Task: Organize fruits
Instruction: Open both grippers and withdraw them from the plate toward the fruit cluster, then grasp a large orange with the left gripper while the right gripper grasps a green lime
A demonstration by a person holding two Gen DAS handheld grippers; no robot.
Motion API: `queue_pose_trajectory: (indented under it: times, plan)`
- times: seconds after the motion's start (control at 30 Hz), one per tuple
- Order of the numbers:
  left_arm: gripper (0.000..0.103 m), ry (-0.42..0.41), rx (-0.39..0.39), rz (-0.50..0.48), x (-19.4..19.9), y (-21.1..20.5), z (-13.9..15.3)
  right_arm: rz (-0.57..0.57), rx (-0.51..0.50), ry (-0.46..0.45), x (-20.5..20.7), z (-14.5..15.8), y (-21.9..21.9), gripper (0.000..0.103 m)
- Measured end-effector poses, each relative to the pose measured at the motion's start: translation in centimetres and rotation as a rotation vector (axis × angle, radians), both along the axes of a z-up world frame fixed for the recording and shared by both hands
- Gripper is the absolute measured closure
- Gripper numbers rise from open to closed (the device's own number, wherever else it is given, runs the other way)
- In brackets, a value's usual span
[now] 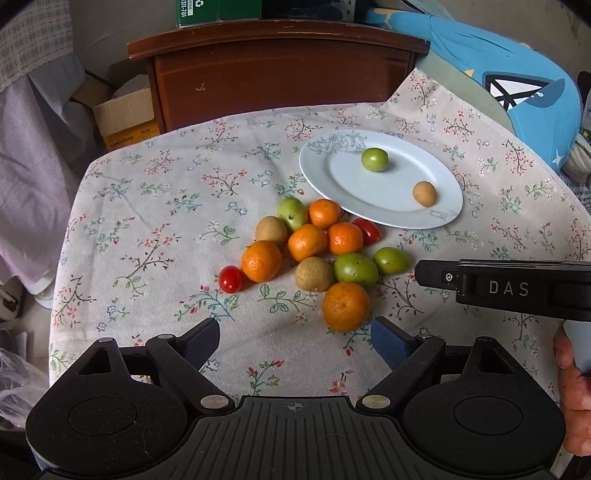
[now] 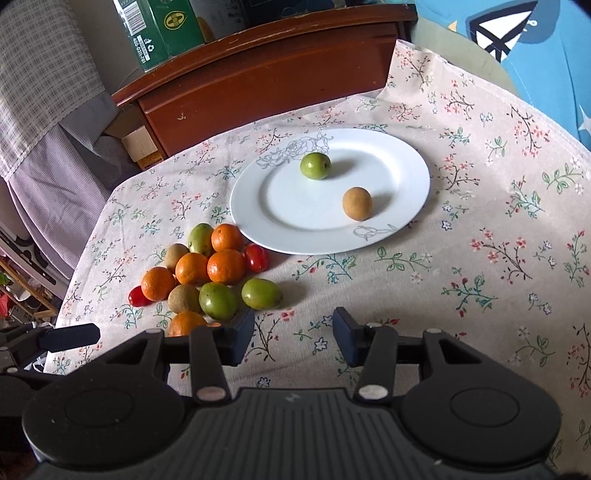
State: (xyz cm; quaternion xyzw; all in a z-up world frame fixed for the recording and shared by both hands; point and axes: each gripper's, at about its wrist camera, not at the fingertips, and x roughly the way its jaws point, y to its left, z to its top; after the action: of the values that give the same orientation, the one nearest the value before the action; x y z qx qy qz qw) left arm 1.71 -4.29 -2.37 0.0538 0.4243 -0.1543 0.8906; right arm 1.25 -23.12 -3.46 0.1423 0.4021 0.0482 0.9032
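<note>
A white plate (image 1: 399, 210) (image 2: 288, 221) on the floral tablecloth holds one green fruit (image 1: 374, 159) (image 2: 315, 166) and one brown fruit (image 1: 424, 193) (image 2: 357, 203). In front of it lies a pile of oranges (image 1: 307, 242) (image 2: 226, 266), green fruits (image 1: 355, 268) (image 2: 261, 293), brown fruits (image 1: 314, 274) (image 2: 184, 298) and red cherry tomatoes (image 1: 230, 279) (image 2: 256, 257). My left gripper (image 1: 295, 341) is open and empty, its fingers just short of the nearest orange (image 1: 346, 305). My right gripper (image 2: 293, 336) is open and empty, right of the pile; it also shows in the left wrist view (image 1: 428, 273).
A dark wooden cabinet (image 1: 280, 74) (image 2: 266, 74) stands behind the table with a green box (image 2: 159, 29) on top. A cardboard box (image 1: 122, 114) and hanging cloth are at the left. A blue cushion (image 1: 517, 81) lies at the right. The tablecloth (image 2: 480, 258) is bare right of the plate.
</note>
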Motion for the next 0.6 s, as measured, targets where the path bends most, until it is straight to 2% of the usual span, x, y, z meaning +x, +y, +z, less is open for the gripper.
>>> queue_pose_trajectory:
  times: [0.33,0.53,0.6]
  plan:
    - [0.015,-0.03,-0.019,-0.045,0.0,-1.3,-0.9,0.048,0.04,-0.03,1.2,-0.2,0.6,0.057]
    - [0.033,-0.012,-0.036,-0.038,0.6,-1.6,-1.6,0.071,0.026,-0.022,1.8,-0.8,1.1,0.064]
    - [0.034,-0.017,-0.044,-0.032,0.7,-1.6,-1.7,0.07,0.033,-0.015,2.1,-1.1,1.1,0.064]
